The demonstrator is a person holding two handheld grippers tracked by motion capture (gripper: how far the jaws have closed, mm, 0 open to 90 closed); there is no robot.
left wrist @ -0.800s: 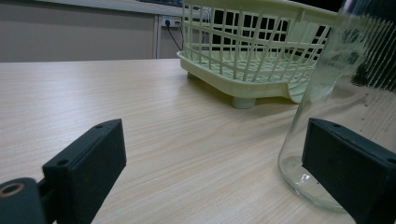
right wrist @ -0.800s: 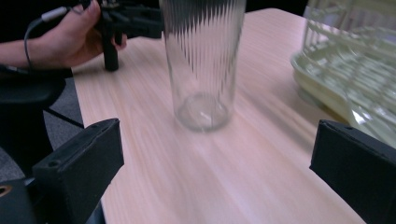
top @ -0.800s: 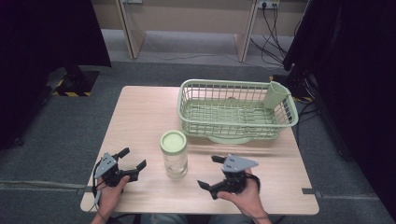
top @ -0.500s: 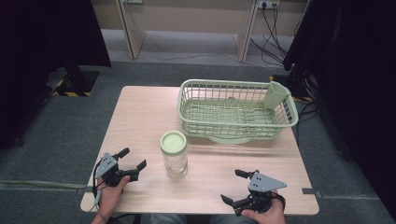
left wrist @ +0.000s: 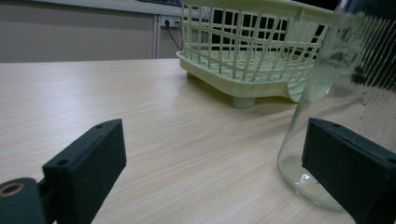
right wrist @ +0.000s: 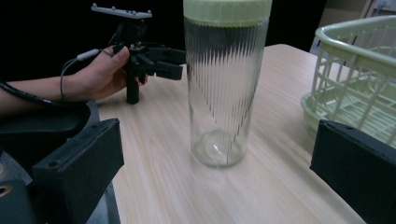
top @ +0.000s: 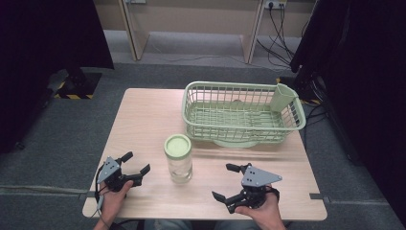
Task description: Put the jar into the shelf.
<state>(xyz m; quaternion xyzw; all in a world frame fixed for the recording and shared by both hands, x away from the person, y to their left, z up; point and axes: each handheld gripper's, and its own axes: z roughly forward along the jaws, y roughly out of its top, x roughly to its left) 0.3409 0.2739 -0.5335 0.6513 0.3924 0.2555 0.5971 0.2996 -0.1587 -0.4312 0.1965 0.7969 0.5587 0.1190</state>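
Observation:
A clear ribbed glass jar (top: 178, 160) with a pale green lid stands upright near the table's front middle. To its left, my left gripper (top: 137, 162) is open, jaws aimed at the jar and apart from it. In the left gripper view the jar (left wrist: 327, 93) rises just behind the right jaw. My right gripper (top: 223, 181) is open to the jar's right, pointing left at it with a gap between. In the right gripper view the jar (right wrist: 225, 88) stands centred beyond the wide jaws, and the left gripper (right wrist: 163, 63) shows behind it in a hand (right wrist: 100, 74).
A pale green wire dish basket (top: 239, 86) sits at the back right of the wooden table (top: 143, 115), with a cup holder (top: 282, 97) in its right corner. In the left gripper view the basket (left wrist: 243, 51) lies ahead. Grey carpet surrounds the table.
My right gripper drew back toward the table's front right edge, then edged slightly forward and left again. The left gripper and the jar stayed put.

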